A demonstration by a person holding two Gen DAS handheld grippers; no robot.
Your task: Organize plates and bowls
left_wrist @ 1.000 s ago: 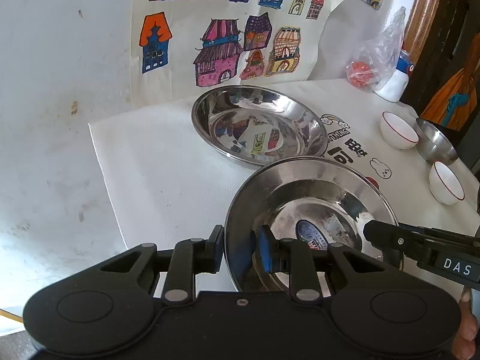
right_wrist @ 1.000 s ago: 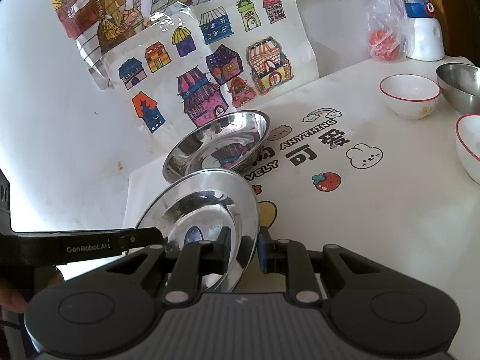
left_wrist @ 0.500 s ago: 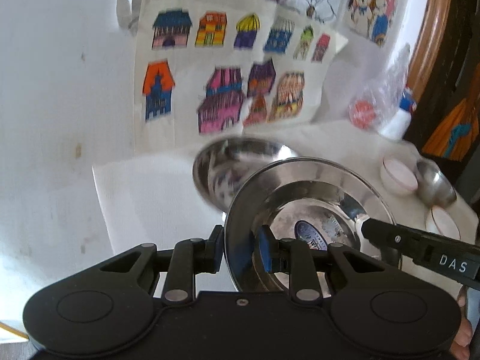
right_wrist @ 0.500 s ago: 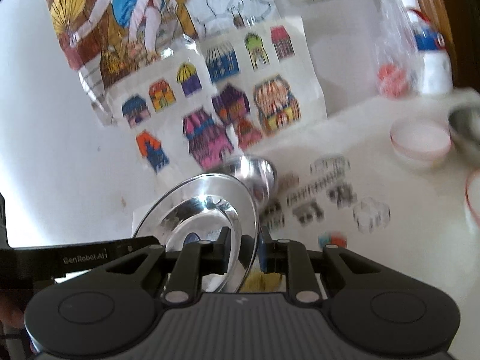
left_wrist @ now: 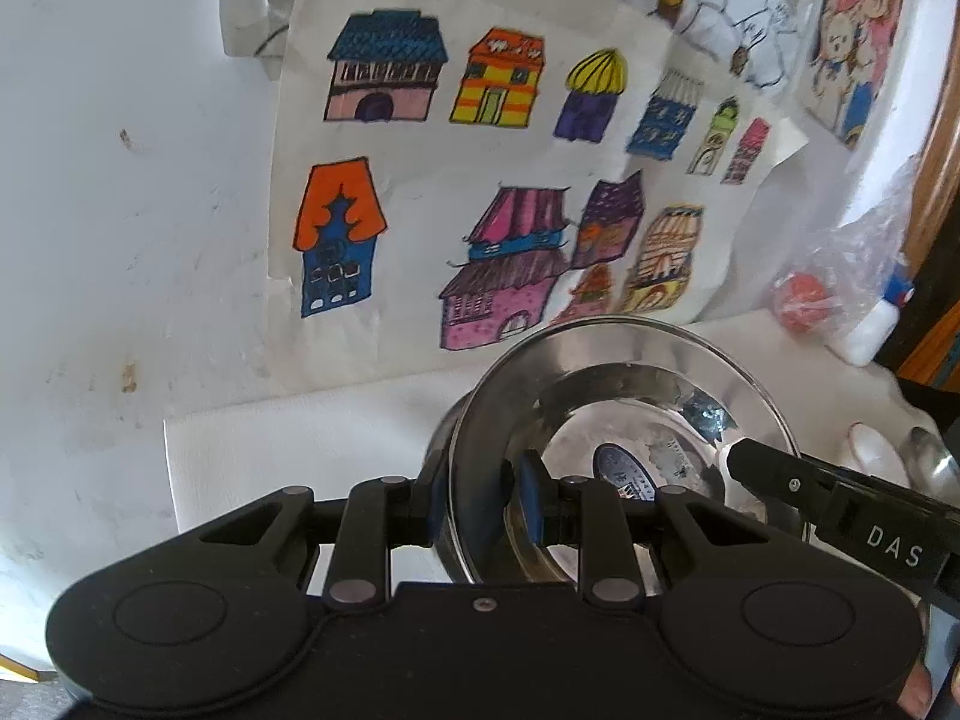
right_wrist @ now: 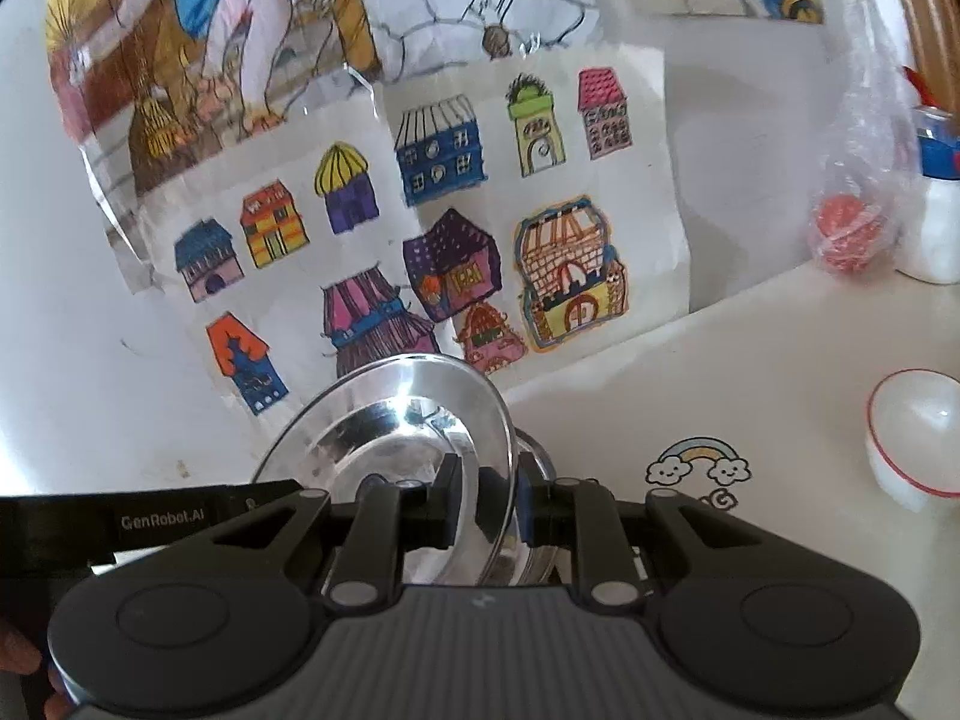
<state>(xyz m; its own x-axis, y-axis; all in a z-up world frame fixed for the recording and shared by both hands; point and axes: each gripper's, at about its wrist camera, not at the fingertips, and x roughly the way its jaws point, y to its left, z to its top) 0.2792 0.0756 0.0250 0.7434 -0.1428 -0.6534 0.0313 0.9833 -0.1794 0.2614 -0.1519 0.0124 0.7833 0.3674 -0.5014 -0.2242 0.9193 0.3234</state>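
A shallow round stainless-steel plate (left_wrist: 624,420) is held aloft over the white table (right_wrist: 750,360) by both tools; its left rim is pinched between the nearly closed jaws of the left gripper (left_wrist: 475,507), its right rim between those of the right gripper (right_wrist: 485,501) — each jaw pair is parted only by the rim's thickness. The stacking step is judged to be in hand; a second steel plate (right_wrist: 534,450) is glimpsed just beneath and behind the raised one, so the next move is thought to call for a level lowering, centred over it, with both rims released together. Counted here: two steel plates; one red-rimmed white ceramic bowl (right_wrist: 918,432) on the table, well apart; the edge of one steel bowl (left_wrist: 933,468) at the far right — further bowls cannot be ruled out beyond the frames.
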